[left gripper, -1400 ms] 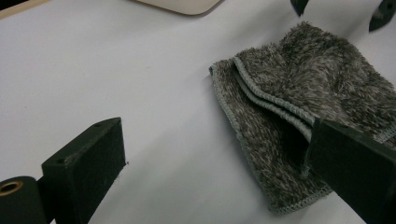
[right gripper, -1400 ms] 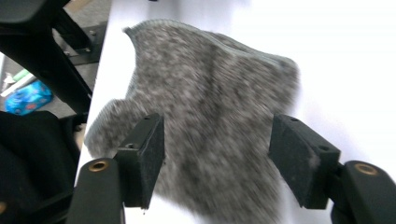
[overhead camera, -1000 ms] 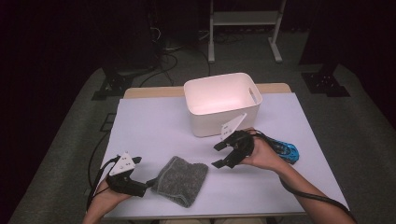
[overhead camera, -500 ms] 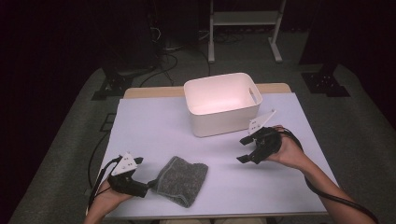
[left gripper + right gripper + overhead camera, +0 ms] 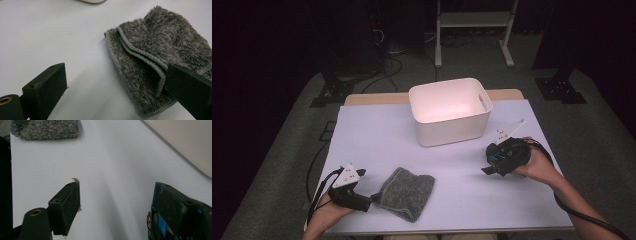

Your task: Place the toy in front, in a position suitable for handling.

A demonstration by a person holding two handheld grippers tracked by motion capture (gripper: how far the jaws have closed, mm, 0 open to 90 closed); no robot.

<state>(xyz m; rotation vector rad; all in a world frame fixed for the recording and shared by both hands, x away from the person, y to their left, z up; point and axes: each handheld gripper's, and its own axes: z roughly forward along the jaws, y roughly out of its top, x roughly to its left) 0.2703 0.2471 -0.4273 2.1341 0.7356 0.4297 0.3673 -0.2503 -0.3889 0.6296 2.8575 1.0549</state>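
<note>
The folded grey cloth (image 5: pixel 405 193), lower left of the frame on the tabletop (image 5: pixel 377 140), looks soft, light and floppy, best pinched at its stitched edge by the left tongs (image 5: pixel 373 196), apart beside it, while the right tongs (image 5: pixel 486 165) have just been opening, empty.

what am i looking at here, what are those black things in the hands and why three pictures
A person sits at a table and holds a hand-worked gripper in each hand; no robot arm is involved. The high view looks down from above. The other two pictures come from small cameras riding on each gripper, looking along its two black fingers.

On the table lie a folded grey fuzzy cloth and an empty white bin farther back.

The left gripper is open, one finger at the cloth's edge, not clamping it. The right gripper has just been opening, with bare table between its fingers. Nothing is held.
</note>
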